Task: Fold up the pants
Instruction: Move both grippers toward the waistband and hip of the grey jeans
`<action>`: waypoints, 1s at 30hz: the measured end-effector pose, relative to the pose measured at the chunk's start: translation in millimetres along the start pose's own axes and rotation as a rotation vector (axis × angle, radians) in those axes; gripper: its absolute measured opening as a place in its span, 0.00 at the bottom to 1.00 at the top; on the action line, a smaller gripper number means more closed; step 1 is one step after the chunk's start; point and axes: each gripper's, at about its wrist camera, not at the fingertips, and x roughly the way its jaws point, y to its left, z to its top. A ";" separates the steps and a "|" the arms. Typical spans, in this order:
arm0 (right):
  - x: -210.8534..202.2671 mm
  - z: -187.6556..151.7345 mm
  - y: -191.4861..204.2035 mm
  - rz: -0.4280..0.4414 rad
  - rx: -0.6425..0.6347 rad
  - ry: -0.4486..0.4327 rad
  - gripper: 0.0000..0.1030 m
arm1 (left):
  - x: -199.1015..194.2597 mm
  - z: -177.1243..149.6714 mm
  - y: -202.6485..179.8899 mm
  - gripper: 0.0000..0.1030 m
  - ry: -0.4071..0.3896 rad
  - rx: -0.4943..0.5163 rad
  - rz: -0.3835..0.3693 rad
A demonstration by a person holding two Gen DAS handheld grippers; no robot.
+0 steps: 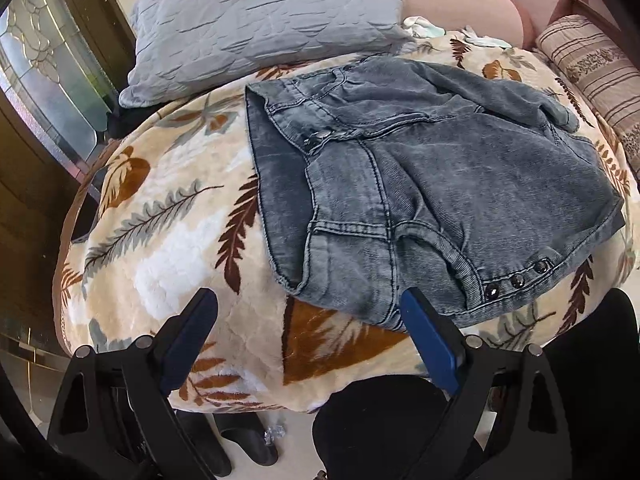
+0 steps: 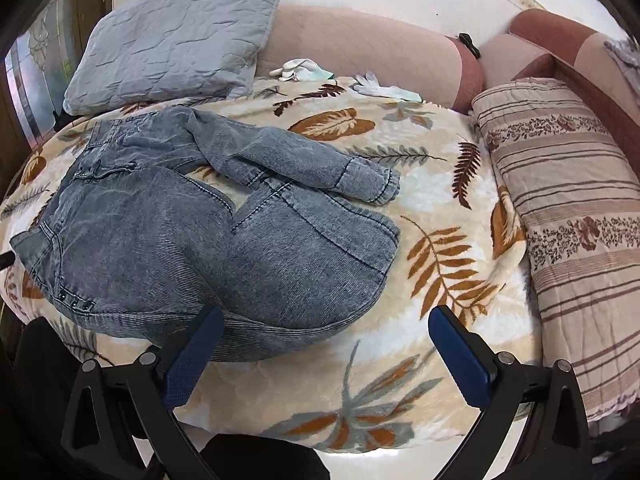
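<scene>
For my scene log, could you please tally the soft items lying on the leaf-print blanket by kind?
Jeans: 1
Grey pillow: 1
Striped bolster: 1
White gloves: 2, at the blanket's far edge
Total: 5

home, living/bed area | leaf-print plush blanket over soft seat | grey quilted pillow at 11 o'clock | pink sofa back at 12 | striped bolster at 3 | leaded-glass wooden door at 9 | slippers on floor at 6
</scene>
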 end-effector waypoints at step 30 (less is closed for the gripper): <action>6.6 -3.0 -19.4 -0.003 0.044 -0.001 0.99 | -0.3 21.0 -27.8 0.91 -0.004 0.024 -0.024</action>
